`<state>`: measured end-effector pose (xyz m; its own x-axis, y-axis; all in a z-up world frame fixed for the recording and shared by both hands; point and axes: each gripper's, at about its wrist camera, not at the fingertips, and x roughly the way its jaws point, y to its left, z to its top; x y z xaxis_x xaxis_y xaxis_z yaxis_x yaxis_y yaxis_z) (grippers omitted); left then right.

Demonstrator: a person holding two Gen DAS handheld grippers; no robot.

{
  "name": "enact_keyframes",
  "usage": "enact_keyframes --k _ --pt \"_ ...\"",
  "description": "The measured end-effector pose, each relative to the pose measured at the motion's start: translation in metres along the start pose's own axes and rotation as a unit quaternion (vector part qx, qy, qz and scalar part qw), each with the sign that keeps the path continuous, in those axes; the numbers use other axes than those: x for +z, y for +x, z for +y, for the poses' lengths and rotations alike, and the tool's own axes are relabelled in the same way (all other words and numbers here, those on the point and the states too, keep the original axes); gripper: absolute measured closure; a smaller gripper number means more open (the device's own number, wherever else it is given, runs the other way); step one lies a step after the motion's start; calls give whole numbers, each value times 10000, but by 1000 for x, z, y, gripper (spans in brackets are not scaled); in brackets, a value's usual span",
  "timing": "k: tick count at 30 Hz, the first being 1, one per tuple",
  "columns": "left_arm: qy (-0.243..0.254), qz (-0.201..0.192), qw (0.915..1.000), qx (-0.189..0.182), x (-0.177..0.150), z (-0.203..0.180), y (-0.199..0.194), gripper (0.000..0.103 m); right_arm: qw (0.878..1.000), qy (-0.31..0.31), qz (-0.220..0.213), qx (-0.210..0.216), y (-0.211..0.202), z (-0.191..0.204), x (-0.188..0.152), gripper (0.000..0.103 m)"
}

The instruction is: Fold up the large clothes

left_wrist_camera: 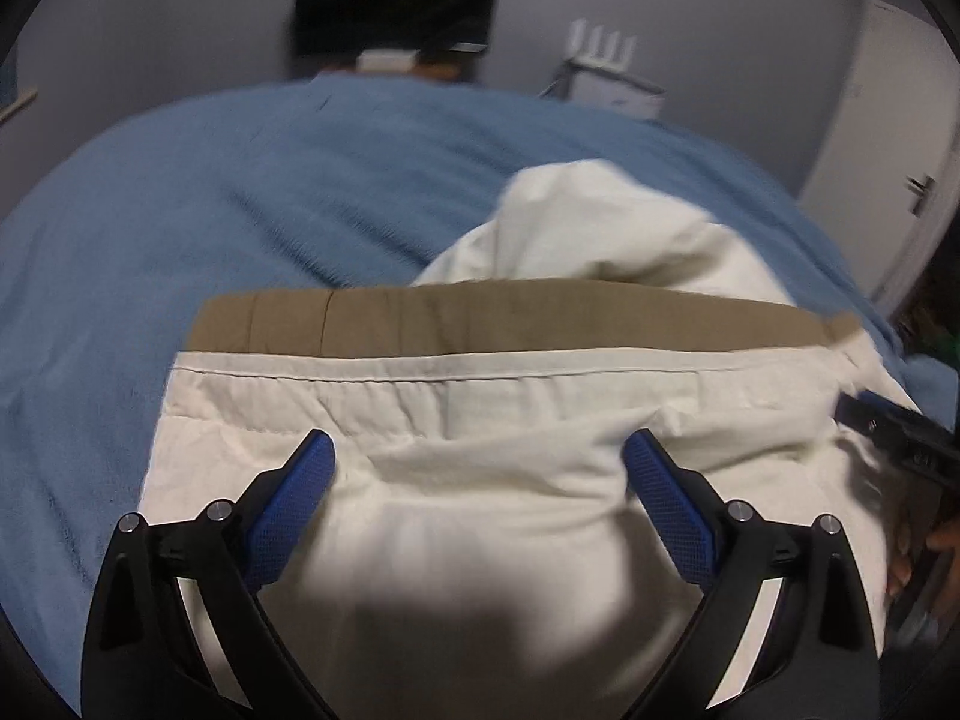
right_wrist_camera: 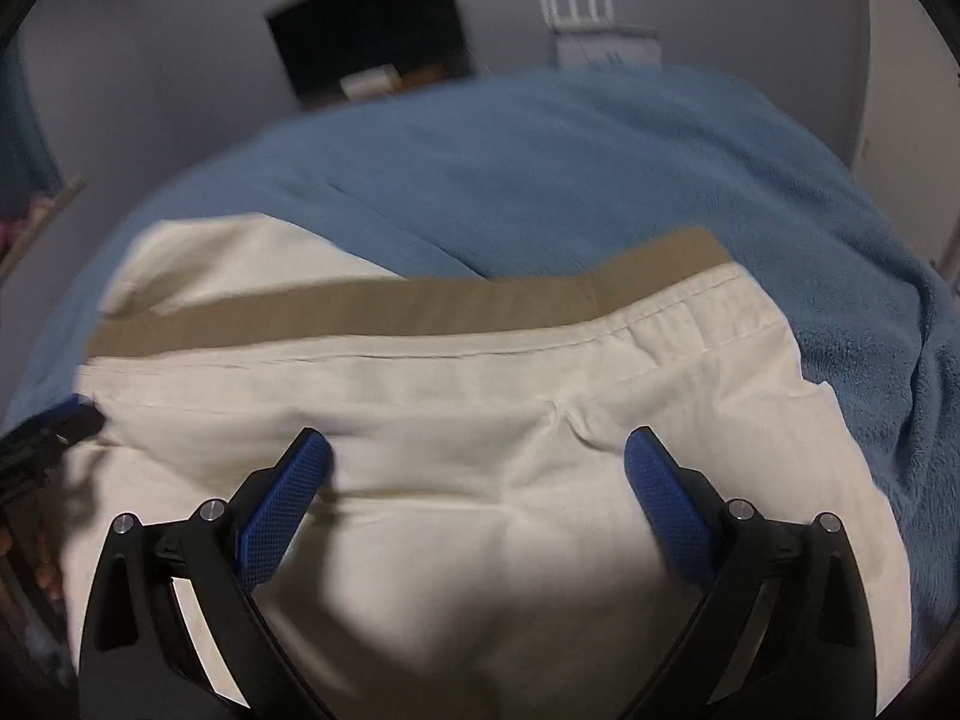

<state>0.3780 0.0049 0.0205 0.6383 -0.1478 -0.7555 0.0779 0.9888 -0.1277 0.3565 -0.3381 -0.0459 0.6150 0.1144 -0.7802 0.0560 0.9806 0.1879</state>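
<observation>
- Cream garment spread on blue blanket, near edge of bed, directly below both grippers.
- Tan band along far edge of folded cream panel; long axis crosswise in both views. Level in left wrist view; in right wrist view rising toward right.
- Stitched hem line just nearer than band, parallel to it.
- Left gripper: jaws spread wide, blue pads apart, nothing pinched; cream cloth lying between and beneath them. Contact with cloth not determinable owing to blur.
- Right gripper: jaws likewise spread wide, blue pads apart, nothing gripped; cloth below.
- Left wrist view only: bunched cream mound beyond band, toward right; white door with handle at right edge; right gripper's black body at right margin, over garment's right end.
- Right wrist view only: flat cream section beyond band at left; garment's right end stopping short on blanket, thick blue pile beside it; left gripper's dark body at left margin.
- Both views: dark screen on grey wall past bed; white object with upright prongs to its right.
- Motion blur across both views; fine detail of seams and fabric folds unreliable.
</observation>
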Motion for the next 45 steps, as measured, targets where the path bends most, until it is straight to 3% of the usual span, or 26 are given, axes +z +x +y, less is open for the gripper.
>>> enact_keyframes --k 4,8,13,19,23,27,31,35,41,45 --pt "105 184 9992 342 9 -11 24 5 9998 -64 129 -159 23 0 12 8" --pt "142 502 9978 401 19 -12 41 5 9997 126 196 -112 35 -5 11 8" --pt "176 349 9987 341 13 -10 9 7 9999 -79 85 -53 -5 -2 -9 8" --pt "1142 116 9932 170 -50 -16 -69 7 9932 -1128 -286 4 -88 14 -71 8" --pt "1049 346 9939 53 -88 -3 -85 7 9914 -1295 -183 -61 -104 21 -117 8" --pt "968 314 9946 206 -116 5 -81 6 9858 -1624 -63 -423 -105 23 -147 8" --pt "916 279 9951 236 -130 10 -77 6 9854 -1571 111 -649 -110 3 -159 8" --pt "907 289 9949 347 -133 21 -80 6 9900 -1079 211 -887 -118 -24 -165 8" --pt "921 226 9950 326 -140 32 -82 6 9950 -598 361 -713 -116 -51 -179 8" --pt "781 108 9966 226 -137 37 -94 7 9972 -381 157 -618 -128 -51 -173 8"
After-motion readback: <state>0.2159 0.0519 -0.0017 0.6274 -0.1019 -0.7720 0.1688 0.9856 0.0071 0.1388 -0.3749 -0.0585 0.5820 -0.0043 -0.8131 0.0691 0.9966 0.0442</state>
